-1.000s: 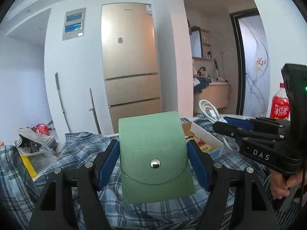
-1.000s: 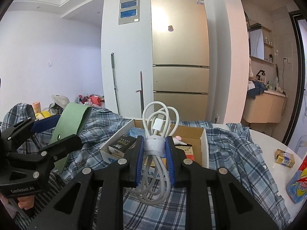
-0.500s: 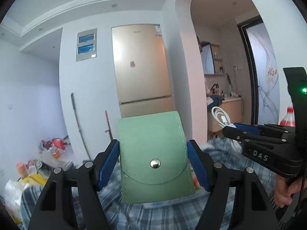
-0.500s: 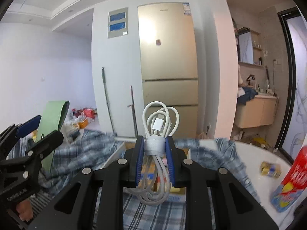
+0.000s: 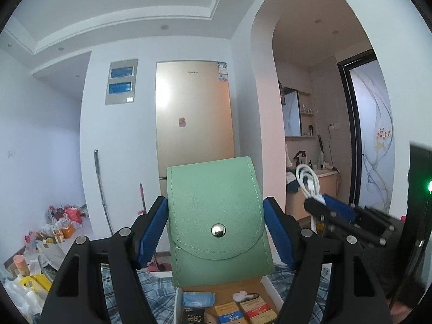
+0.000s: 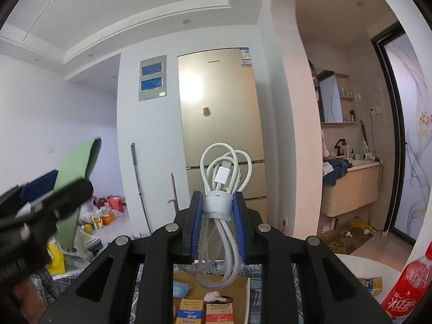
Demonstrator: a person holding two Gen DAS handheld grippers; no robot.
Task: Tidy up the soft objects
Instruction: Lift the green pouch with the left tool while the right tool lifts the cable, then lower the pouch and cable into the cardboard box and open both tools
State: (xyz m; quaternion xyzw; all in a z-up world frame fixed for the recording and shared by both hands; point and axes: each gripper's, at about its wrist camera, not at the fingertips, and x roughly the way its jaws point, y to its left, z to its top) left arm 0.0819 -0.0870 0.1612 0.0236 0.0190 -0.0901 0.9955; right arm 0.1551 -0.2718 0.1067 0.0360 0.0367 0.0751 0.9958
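My left gripper is shut on a green snap-button pouch, held upright high above the table. The pouch also shows edge-on in the right wrist view. My right gripper is shut on a coiled white cable bound with a grey strap. That cable also shows in the left wrist view, to the right of the pouch. Both grippers hover over an open cardboard box with small packets inside.
The box sits on a blue plaid cloth. A red drink bottle and a small yellow carton stand on the white table at right. A gold fridge and floor clutter lie beyond.
Both grippers have risen and tilted upward with their loads. The table and box have dropped to the bottom of both views, and more ceiling shows.
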